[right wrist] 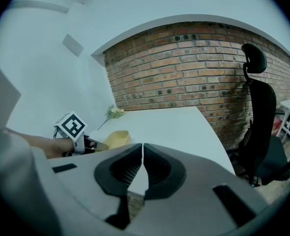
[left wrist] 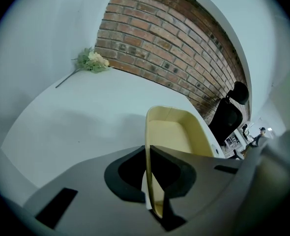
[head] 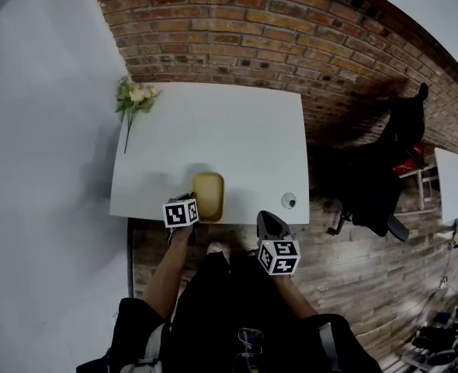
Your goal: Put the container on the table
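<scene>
Container [head: 207,196] appears set on surface [head: 213,130], lower centre; wall pinched by left hand-held gripper [left wrist: 148,154] (right hand-held gripper [right wrist: 142,156] closed, empty). Release likely needed next.

My left gripper [head: 190,202] reaches straight forward at the end of my bare left forearm [head: 165,274]. Its jaws are clamped on the side wall of the container [left wrist: 172,132], one jaw inside the wall and one outside. My right gripper [head: 268,222] sits nearer my body and well apart from the left, also pointing forward. Its jaws are closed tip to tip, with nothing between them. Both my arms are bent in close to my body.
</scene>
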Demonstrator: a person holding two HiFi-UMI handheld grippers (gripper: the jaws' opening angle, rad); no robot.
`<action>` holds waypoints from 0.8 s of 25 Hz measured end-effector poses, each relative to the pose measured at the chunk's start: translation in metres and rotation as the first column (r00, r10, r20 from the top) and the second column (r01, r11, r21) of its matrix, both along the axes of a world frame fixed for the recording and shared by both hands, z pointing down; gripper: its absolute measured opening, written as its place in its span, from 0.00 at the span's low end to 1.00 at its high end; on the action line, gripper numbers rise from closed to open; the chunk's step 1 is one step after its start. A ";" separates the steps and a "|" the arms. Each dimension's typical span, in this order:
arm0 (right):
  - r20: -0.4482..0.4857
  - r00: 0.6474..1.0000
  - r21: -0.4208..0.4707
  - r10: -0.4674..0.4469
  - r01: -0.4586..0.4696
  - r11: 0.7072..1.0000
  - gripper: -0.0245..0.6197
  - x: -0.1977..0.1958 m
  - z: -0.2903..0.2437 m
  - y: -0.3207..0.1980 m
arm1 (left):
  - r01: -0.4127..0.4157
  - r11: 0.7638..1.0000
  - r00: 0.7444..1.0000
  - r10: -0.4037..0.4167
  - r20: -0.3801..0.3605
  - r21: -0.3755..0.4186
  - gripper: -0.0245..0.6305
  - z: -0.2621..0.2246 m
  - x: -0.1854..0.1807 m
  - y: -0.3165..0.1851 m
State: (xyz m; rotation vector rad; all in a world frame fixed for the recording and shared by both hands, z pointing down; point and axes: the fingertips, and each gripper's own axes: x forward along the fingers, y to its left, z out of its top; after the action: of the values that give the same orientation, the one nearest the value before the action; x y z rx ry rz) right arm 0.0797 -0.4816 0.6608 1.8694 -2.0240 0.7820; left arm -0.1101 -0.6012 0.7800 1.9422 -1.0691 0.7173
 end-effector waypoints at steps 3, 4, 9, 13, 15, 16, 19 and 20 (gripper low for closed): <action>-0.003 1.000 0.002 0.019 -0.019 1.000 0.08 0.004 0.000 0.001 | -0.005 1.000 1.000 0.005 0.003 -0.005 0.07 0.006 0.005 -0.003; -0.003 1.000 0.004 0.024 -0.024 1.000 0.08 0.006 0.000 0.001 | -0.004 1.000 1.000 0.004 0.005 -0.007 0.07 0.008 0.006 -0.004; -0.001 1.000 0.007 0.025 -0.025 1.000 0.08 0.014 0.002 -0.002 | 0.011 1.000 0.999 -0.010 0.031 -0.026 0.07 0.019 0.009 -0.008; 0.000 1.000 0.017 0.018 -0.018 1.000 0.08 0.024 0.001 -0.011 | 0.011 0.999 0.998 -0.009 0.057 -0.032 0.07 0.025 0.012 -0.010; 0.003 1.000 0.017 0.020 -0.020 1.000 0.08 0.026 0.000 -0.013 | 0.016 0.999 0.998 -0.013 0.066 -0.034 0.07 0.027 0.011 -0.010; 0.004 1.000 0.019 0.019 -0.019 1.000 0.08 0.027 -0.001 -0.015 | 0.020 0.999 0.998 -0.017 0.068 -0.036 0.07 0.028 0.010 -0.010; 0.006 1.000 0.021 0.016 -0.016 1.000 0.08 0.028 -0.001 -0.017 | 0.026 0.999 0.997 -0.023 0.070 -0.043 0.07 0.033 0.010 -0.009; 0.006 1.000 0.020 0.014 -0.014 1.000 0.08 0.028 0.000 -0.017 | 0.027 0.999 0.997 -0.024 0.072 -0.044 0.07 0.035 0.011 -0.009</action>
State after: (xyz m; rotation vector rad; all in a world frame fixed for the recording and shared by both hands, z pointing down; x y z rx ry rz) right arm 0.1080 -0.4984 0.6604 1.8961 -2.0317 0.7753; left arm -0.0996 -0.6100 0.8147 1.8743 -1.1100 0.7957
